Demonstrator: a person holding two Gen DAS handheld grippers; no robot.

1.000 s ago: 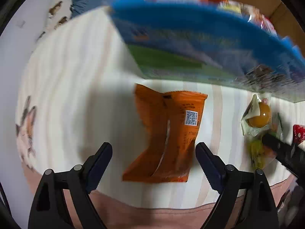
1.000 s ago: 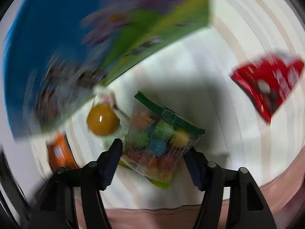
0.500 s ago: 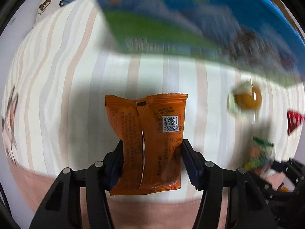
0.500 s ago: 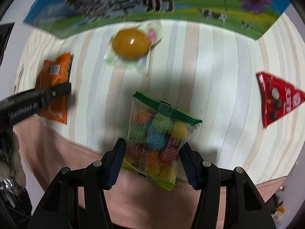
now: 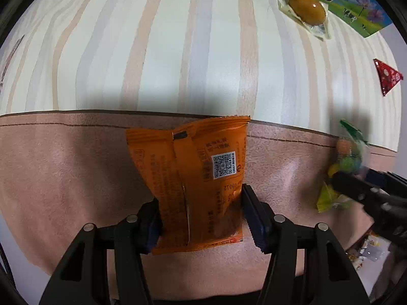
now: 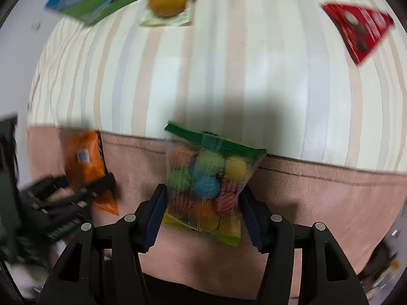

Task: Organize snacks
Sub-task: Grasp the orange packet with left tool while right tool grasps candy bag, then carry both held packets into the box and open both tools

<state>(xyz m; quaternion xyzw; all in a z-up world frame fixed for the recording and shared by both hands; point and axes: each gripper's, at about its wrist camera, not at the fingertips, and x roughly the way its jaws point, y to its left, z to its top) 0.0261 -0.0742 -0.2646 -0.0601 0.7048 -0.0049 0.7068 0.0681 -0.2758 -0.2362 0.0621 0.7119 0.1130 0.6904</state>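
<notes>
The left gripper (image 5: 201, 216) is holding an orange snack packet (image 5: 195, 178) by its lower half, jaws pressed against both side edges, with the packet standing upright and its QR-code side facing the camera. The right gripper (image 6: 203, 211) is clamping a clear bag of coloured candy balls (image 6: 211, 185) the same way, jaws closed on the bag's lower sides and its green sealed top pointing away. Both packs are hanging above the pink border at the near edge of the striped bed cover (image 5: 157, 50), lifted clear of it.

Still lying on the cover toward its far edge are a wrapped orange-yellow egg-shaped snack (image 5: 306, 10), touching the blue-and-green milk carton box (image 5: 356, 7), and a red triangular packet (image 5: 386, 80) near the right edge, well apart from the rest.

The step in hand looks like carrying both packs to wherever the snacks are being gathered; that place is not visible here. To do it well, the grip on the orange packet is best kept firm but not crushing, since the wrapper is already creasing between the jaws. The candy bag is slippery film over loose round pieces, so it could slide downward if swung; a level, unhurried carry suits it. The two grippers are sitting close together, so keeping them apart during the move avoids a knock.
</notes>
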